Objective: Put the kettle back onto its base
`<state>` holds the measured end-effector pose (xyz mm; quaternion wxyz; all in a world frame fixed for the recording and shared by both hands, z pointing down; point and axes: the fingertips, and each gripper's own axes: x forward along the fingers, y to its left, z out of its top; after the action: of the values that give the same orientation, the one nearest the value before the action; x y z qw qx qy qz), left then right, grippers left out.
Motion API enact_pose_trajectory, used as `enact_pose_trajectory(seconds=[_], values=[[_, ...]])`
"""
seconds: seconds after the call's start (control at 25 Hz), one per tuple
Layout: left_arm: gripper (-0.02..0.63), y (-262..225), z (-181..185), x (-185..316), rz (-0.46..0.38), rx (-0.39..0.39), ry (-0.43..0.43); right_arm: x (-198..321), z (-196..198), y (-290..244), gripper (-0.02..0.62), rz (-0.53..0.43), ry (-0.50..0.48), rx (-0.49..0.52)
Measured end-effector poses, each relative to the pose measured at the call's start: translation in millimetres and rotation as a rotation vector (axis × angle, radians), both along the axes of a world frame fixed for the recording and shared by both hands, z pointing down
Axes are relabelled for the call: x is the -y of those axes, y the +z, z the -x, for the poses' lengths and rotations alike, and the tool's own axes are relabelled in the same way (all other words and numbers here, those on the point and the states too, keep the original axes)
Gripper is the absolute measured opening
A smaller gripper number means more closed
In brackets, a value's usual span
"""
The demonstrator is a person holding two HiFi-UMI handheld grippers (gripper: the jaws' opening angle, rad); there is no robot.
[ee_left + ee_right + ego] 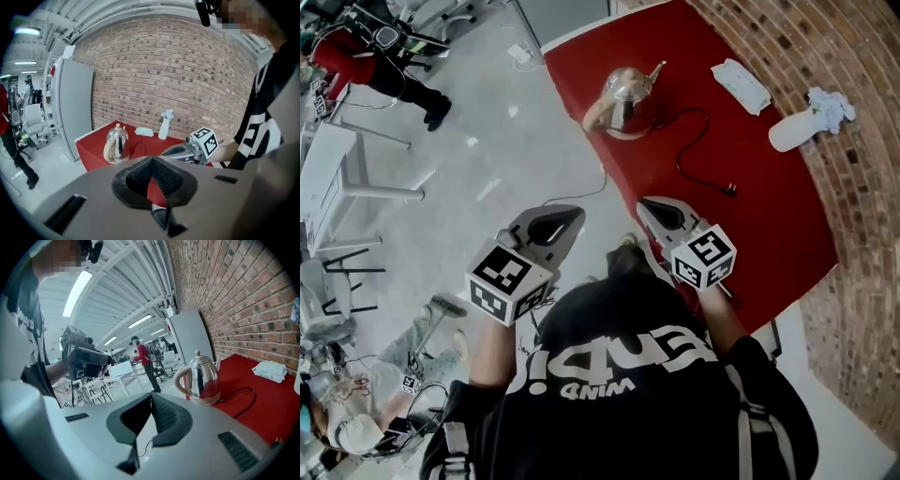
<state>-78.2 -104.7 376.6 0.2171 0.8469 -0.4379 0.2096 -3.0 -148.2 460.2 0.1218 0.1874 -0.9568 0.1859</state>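
Observation:
A shiny steel kettle (625, 98) with a cream handle stands upright on its round base (630, 134) near the far left edge of the red table (769, 225). A black cord (694, 141) runs from the base to a loose plug (729, 189). Both grippers are held back near the person's body, well short of the kettle. My left gripper (572, 217) is shut and empty, off the table's left side. My right gripper (652, 208) is shut and empty over the table's near edge. The kettle (116, 144) shows ahead of the left gripper (151, 161). It also shows as the kettle (201, 379) beyond the right gripper (151, 397).
A white pack of wipes (741, 84) and a white vase (797, 129) lie at the table's far right by the brick wall (853, 187). A grey cabinet (75, 112) stands left of the table. A person in red (356, 56) and white desks (337, 178) are across the floor.

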Motion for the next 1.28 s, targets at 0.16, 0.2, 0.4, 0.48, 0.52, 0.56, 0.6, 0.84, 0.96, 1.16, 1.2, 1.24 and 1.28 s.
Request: enact_pose_trajectory(seconds=[0.16, 0.2, 0.4, 0.48, 0.52, 0.56, 0.6, 0.84, 0.96, 1.16, 1.2, 1.24, 1.28], values=[[0.008, 9.6, 12.0, -35.6, 0.017, -0.058, -0.024, -29.6, 8.9, -0.1, 0.023, -0.004, -0.019, -0.023], [0.006, 13.2, 13.9, -45.6, 0.021, -0.072, -0.026, -38.6, 10.3, 0.8, 0.023, -0.004, -0.022, -0.026], [0.007, 25.3, 22.9, -93.7, 0.032, -0.12, -0.022, -81.9, 16.9, -1.3, 0.023, -0.036, -0.036, -0.061], [0.008, 29.4, 25.0, -112.4, 0.033, -0.126, -0.009, -99.2, 16.4, -6.2, 0.023, -0.054, -0.039, -0.079], [0.008, 32.5, 24.3, -122.0, 0.035, -0.129, 0.001, -108.6, 14.2, -9.2, 0.023, -0.063, -0.042, -0.091], [0.008, 36.0, 22.3, -132.1, 0.039, -0.134, 0.013, -118.8, 10.8, -12.2, 0.023, -0.072, -0.046, -0.104], [0.008, 39.6, 20.1, -142.6, 0.043, -0.141, 0.026, -129.4, 7.4, -14.6, 0.023, -0.079, -0.053, -0.117], [0.007, 47.1, 17.2, -188.1, 0.043, -0.164, 0.066, -176.9, -2.6, -33.9, 0.022, -0.053, -0.057, -0.097], [0.008, 42.0, 11.7, -196.8, 0.03, -0.167, 0.089, -186.6, -7.5, -49.9, 0.023, -0.052, -0.046, -0.074], [0.008, 41.1, 6.0, -205.6, 0.027, -0.165, 0.112, -201.8, -7.4, -62.9, 0.022, -0.078, -0.067, -0.068], [0.008, 40.4, 4.9, -206.8, 0.025, -0.168, 0.116, -204.8, -6.9, -64.3, 0.023, -0.076, -0.071, -0.067], [0.007, 39.7, 3.7, -207.6, 0.024, -0.172, 0.121, -207.7, -6.5, -65.4, 0.023, -0.073, -0.076, -0.068], [0.008, 39.1, 2.6, -207.9, 0.025, -0.175, 0.125, -210.0, -6.1, -66.3, 0.023, -0.07, -0.081, -0.07]])
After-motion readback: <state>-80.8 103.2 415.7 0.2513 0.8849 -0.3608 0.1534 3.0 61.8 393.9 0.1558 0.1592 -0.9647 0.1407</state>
